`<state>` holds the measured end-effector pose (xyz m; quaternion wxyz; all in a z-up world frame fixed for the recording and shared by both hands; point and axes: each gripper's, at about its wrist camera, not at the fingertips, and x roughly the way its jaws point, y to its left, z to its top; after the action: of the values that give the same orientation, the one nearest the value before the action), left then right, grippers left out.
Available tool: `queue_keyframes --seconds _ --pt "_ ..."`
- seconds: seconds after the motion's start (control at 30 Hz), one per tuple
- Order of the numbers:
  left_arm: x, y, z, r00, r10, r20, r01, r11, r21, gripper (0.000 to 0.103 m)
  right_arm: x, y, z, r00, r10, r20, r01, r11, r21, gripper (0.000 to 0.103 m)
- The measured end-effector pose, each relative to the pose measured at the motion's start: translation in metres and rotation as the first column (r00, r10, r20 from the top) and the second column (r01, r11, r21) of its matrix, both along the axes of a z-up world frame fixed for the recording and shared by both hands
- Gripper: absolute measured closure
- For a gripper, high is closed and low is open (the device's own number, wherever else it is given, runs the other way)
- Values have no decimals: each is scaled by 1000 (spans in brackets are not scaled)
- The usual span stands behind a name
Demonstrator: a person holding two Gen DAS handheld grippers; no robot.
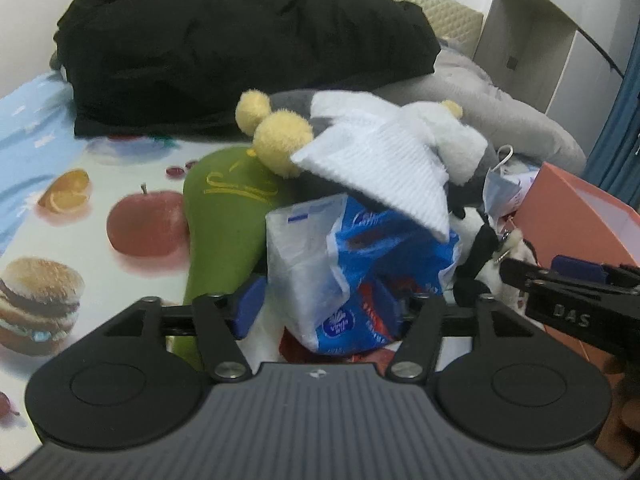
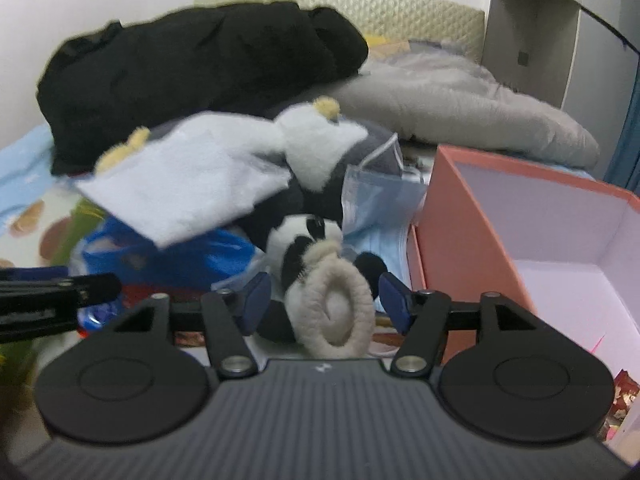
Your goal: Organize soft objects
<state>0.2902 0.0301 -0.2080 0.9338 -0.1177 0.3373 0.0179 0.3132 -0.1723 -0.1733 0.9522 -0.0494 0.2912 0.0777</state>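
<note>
Evidently soft and light: panda plush (image 2: 308, 240) with a curled beige ring (image 2: 340, 312), low centre of the right wrist frame, just left of the coral box (image 2: 472, 216). Right gripper (image 2: 324, 300) spread wide, pads either side, nothing clamped. Best taken across the body, not the floppy ring. Left gripper (image 1: 328, 304) parted around the crinkly, slippery tissue pack (image 1: 340, 264), lower centre; contact unclear.

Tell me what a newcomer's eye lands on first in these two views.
First, the jumbled heap of soft things at centre: a white cloth draped over a grey plush toy, with a blue plastic tissue pack below it. Behind looms a big black garment on the bed. To the right, an open pink box stands beside a small panda plush, between the right tool's open fingers.
</note>
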Motion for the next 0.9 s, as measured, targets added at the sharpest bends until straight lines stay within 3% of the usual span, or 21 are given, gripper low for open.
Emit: queue_keyframes --seconds 0.27,0.33,0.4,0.47,0.5,0.63,0.9 --pt "3 2 -13 1000 24 -21 -24 1000 3 34 15 -2 -21 996 7 -88 -5 1000 20 41" --pt "4 1 -13 1000 21 -16 -21 1000 11 41 14 -1 -24 996 10 -91 -9 1000 14 42" --pt "6 3 -16 999 23 -30 -23 1000 -7 54 14 0 -24 995 19 -93 -17 1000 20 51" --pt "6 5 -17 999 25 -29 -26 999 -32 58 12 2 -23 995 21 -98 -19 1000 19 59" --pt "5 4 -17 1000 15 -24 -16 999 -37 67 11 2 -22 995 21 -97 -19 1000 15 63" --pt "1 6 -12 1000 8 -21 -9 998 -65 77 7 0 -17 996 11 -93 -7 999 38 82" --pt "-21 10 4 999 48 -23 -51 991 -123 83 -12 0 7 998 14 -53 -11 998 61 86"
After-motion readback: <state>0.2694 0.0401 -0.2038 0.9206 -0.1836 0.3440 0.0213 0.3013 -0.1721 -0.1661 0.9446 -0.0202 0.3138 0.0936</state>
